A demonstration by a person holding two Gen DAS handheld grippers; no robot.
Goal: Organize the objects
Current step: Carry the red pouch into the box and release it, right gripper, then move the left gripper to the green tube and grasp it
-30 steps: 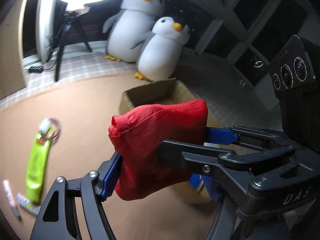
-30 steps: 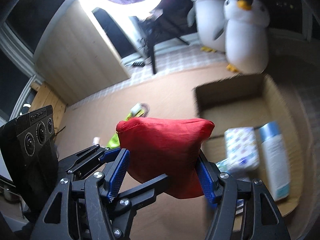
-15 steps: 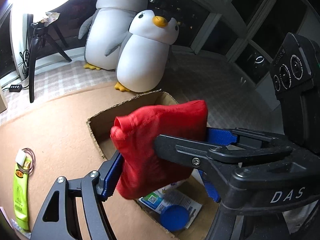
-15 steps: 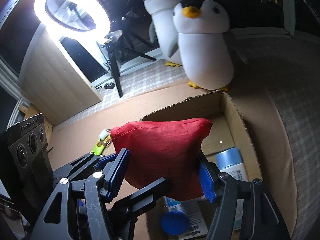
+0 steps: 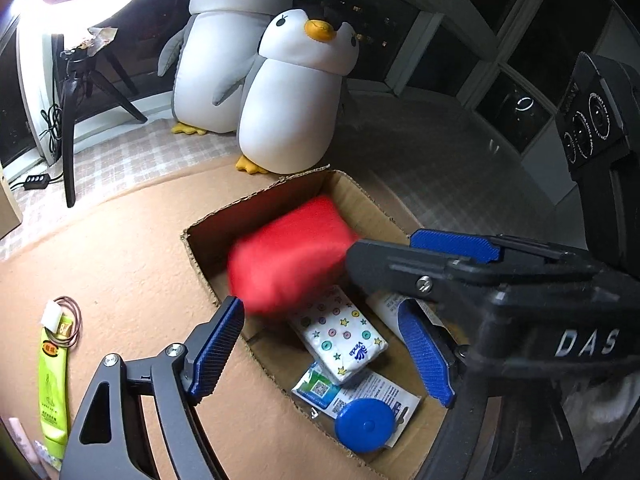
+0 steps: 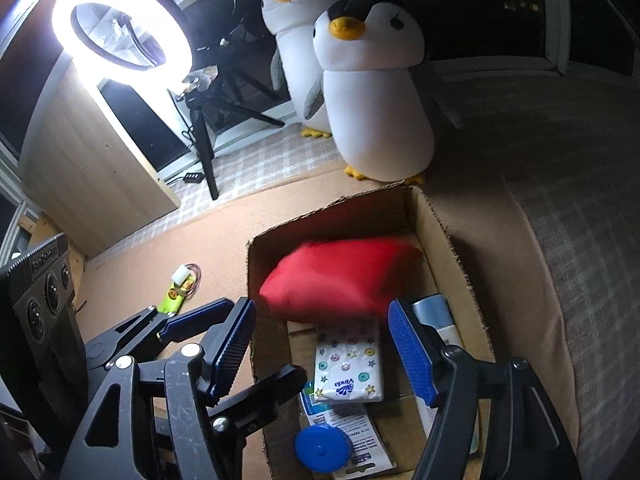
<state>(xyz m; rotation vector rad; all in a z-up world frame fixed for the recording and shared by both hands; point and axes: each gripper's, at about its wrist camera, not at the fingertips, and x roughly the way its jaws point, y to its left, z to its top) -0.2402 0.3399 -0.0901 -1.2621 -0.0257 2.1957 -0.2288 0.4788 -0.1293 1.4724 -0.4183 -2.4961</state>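
Note:
A red cloth bag is blurred and free of both grippers, inside the far half of the open cardboard box. The box also holds a star-printed tissue pack, a blue round lid on a printed sachet, and a white bottle with a blue cap. My left gripper and right gripper are both open and empty, just above the box's near side.
Two plush penguins stand behind the box. A green tube with a ring lies on the tan mat to the left. A ring light on a tripod and a wooden panel stand at the back left.
Both grippers carried the red bag over the box, then opened. The bag has left the jaws and dropped into the box.

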